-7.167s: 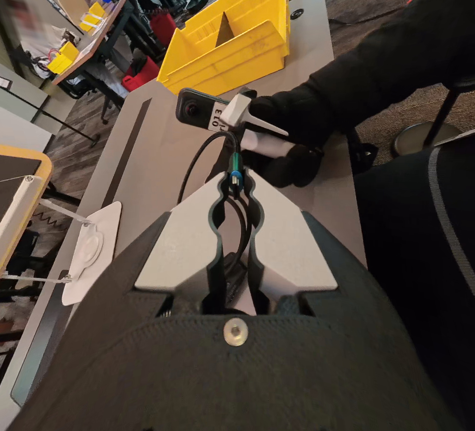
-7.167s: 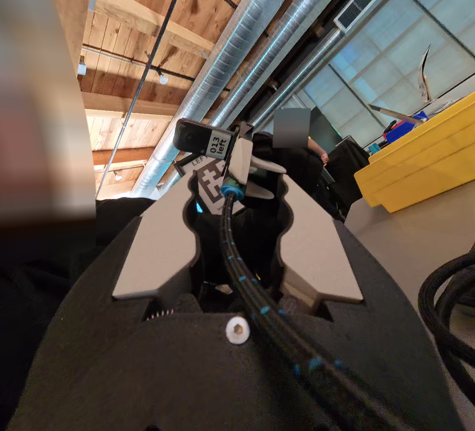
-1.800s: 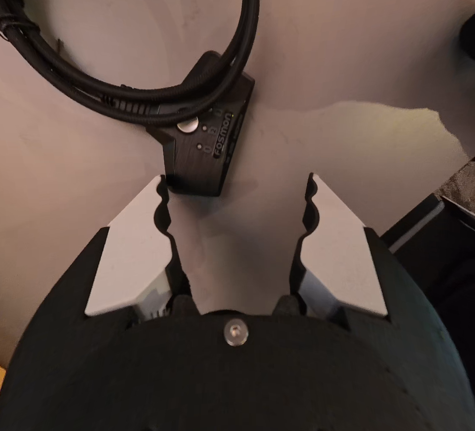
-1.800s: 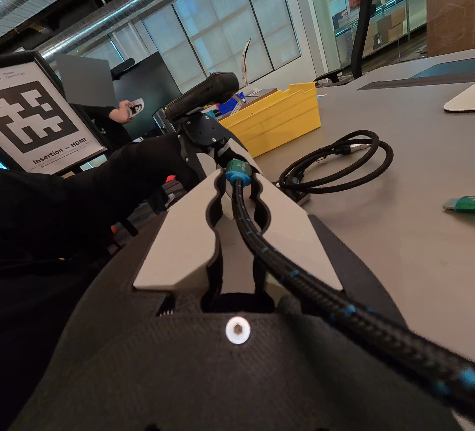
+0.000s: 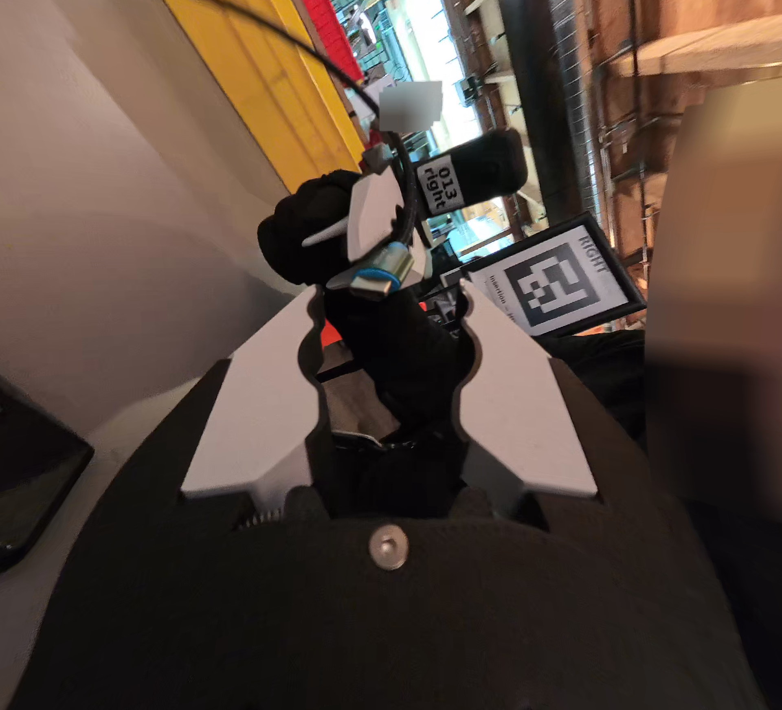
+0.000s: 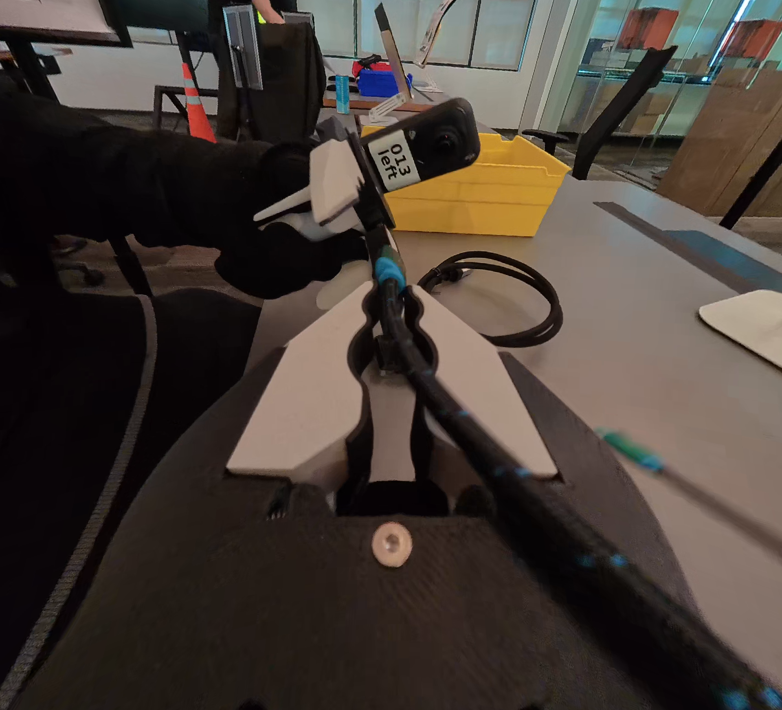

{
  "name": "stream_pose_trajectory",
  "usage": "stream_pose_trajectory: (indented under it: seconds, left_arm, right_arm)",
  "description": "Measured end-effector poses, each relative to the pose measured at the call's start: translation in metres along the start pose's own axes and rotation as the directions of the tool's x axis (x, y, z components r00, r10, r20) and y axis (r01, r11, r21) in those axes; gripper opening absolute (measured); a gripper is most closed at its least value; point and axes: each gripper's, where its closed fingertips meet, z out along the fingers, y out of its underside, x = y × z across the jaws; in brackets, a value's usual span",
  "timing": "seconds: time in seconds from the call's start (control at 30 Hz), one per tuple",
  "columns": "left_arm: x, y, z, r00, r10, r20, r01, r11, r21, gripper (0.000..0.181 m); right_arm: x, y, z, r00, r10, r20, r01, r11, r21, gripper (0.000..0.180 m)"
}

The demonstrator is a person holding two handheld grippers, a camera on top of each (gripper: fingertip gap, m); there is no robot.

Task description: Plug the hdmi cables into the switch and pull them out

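My right gripper point(image 6: 391, 296) is shut on a black braided HDMI cable point(image 6: 465, 423), just behind the blue collar point(image 6: 388, 270) of its plug. In the left wrist view the plug point(image 5: 376, 277) sticks out of the right gripper point(image 5: 393, 241), which a black-gloved hand point(image 5: 304, 232) holds. My left gripper point(image 5: 389, 300) is open and empty, its fingertips just short of the plug. It faces me in the right wrist view point(image 6: 376, 224), where it hides the plug's tip. I cannot make out the switch for certain.
A coiled black cable point(image 6: 529, 300) lies on the grey table point(image 6: 634, 266). A blurred green plug point(image 6: 626, 452) is at the right. A yellow bin point(image 6: 486, 198) stands behind, and a white pad point(image 6: 753, 321) at the right. A framed marker sign point(image 5: 550, 287) stands beyond. Left and right tips are no more than a few centimetres apart.
My left gripper let go of a green-plugged cable, hovered open over the switch on the table, then rose and turned to face the right gripper. The right gripper still holds its cable.
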Motion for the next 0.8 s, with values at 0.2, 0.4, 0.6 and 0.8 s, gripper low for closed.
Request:
stream_pose_trajectory:
  seconds: [0.2,0.4,0.6,0.8]
  left_arm:
    - [-0.009,-0.006,-0.005,0.999,-0.036,-0.034,0.037,0.999,0.019,0.047]
    - [-0.014,-0.008,-0.010,0.995,-0.073,-0.066,0.074,0.997,0.017,0.035]
    - [-0.014,0.006,-0.002,0.986,-0.118,-0.116,0.116,0.993,-0.028,0.028]
    - [-0.018,0.008,-0.002,0.991,-0.090,-0.100,0.088,0.996,-0.030,0.024]
  right_arm:
    - [-0.002,0.011,0.011,1.000,0.021,0.011,-0.020,0.999,-0.039,0.006]
    - [-0.004,0.014,0.013,1.000,0.001,0.018,-0.001,0.999,-0.045,0.006]
    - [-0.004,0.016,0.013,1.000,-0.022,0.011,0.022,0.998,-0.053,0.005]
    - [-0.005,0.020,0.012,0.998,-0.054,0.013,0.054,0.995,-0.080,0.010]
